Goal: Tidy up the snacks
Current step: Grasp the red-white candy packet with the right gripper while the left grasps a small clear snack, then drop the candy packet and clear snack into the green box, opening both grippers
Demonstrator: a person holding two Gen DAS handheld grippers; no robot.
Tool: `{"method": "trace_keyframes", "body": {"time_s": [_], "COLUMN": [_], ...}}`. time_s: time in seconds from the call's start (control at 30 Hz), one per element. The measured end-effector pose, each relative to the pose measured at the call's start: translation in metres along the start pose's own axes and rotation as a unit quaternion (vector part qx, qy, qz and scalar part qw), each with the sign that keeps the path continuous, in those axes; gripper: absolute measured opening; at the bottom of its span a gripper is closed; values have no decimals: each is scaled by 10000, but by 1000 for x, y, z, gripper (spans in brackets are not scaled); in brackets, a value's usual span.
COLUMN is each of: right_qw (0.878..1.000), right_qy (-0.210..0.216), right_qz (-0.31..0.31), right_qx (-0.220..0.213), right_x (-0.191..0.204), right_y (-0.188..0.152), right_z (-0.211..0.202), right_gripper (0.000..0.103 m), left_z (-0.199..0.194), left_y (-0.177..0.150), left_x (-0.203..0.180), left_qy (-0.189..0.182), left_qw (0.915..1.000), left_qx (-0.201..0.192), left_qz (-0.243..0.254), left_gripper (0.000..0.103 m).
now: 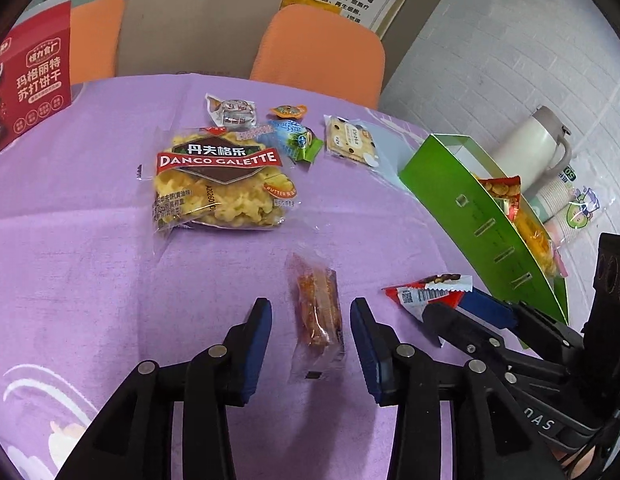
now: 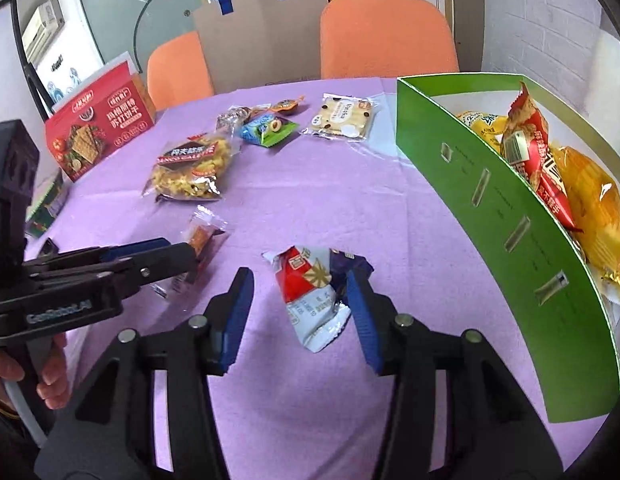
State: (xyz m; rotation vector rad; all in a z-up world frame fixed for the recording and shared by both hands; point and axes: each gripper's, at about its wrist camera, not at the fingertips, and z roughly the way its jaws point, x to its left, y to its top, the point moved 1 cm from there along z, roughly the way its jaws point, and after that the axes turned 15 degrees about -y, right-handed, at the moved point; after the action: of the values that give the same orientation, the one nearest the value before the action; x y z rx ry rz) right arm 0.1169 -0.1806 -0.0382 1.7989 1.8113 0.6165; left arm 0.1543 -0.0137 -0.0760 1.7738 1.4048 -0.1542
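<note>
Beside the green box [image 2: 490, 200], both spread grippers, left [image 1: 310, 320] and right [image 2: 300, 300], straddle slippery wrappers, the orange-brown snack bar [image 1: 316, 312] and red-and-white packet [image 2: 310, 292], which could slide free on closing.

Clear-wrapped orange snack bar [image 1: 318, 312] and crumpled red-white-blue packet [image 2: 316, 292] lie flat on purple cloth; green box [image 2: 490, 208] holds yellow and red packs.

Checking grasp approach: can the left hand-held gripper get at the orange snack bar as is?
Probably yes. The left hand-held gripper is open with the orange snack bar lying flat between its fingers on the purple tablecloth; nothing blocks it.
</note>
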Motion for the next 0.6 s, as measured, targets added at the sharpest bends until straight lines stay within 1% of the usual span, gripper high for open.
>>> {"method": "trace_keyframes", "body": {"time_s": [0.13,0.2,0.23,0.27,0.33,0.43,0.53,0.6], "right_qw": [9998,9998,9998,9998,9998,9996,9990,9978], "right_qy": [13,-13,42,43,57,185,271,331], "right_qz": [130,157,169,166,155,234,323,435], "right_qx": [155,134,104,107,81,17,-176,-366], "right_x": [-3,-5,-5,-5,-6,-10,-16,-23], "right_y": [-2,-4,-5,-5,-7,-9,-9,-9], "right_z": [10,11,9,8,4,-4,-21,-37], "right_gripper": [49,41,36,36,35,35,35,35], "left_z": [2,7,9,11,11,8,-2,-10], "left_y": [-1,-1,-2,-3,-3,-5,-2,2], "left_x": [-7,-9,-8,-9,-10,-14,-28,-43], "left_qy": [121,186,233,251,321,314,270,221], "left_qw": [9997,9994,9991,9990,9987,9989,9986,9979], "left_qx": [62,154,181,224,187,140,51,-40], "left_qz": [197,265,289,303,340,319,444,614], "left_gripper": [41,39,27,19,19,19,19,19]}}
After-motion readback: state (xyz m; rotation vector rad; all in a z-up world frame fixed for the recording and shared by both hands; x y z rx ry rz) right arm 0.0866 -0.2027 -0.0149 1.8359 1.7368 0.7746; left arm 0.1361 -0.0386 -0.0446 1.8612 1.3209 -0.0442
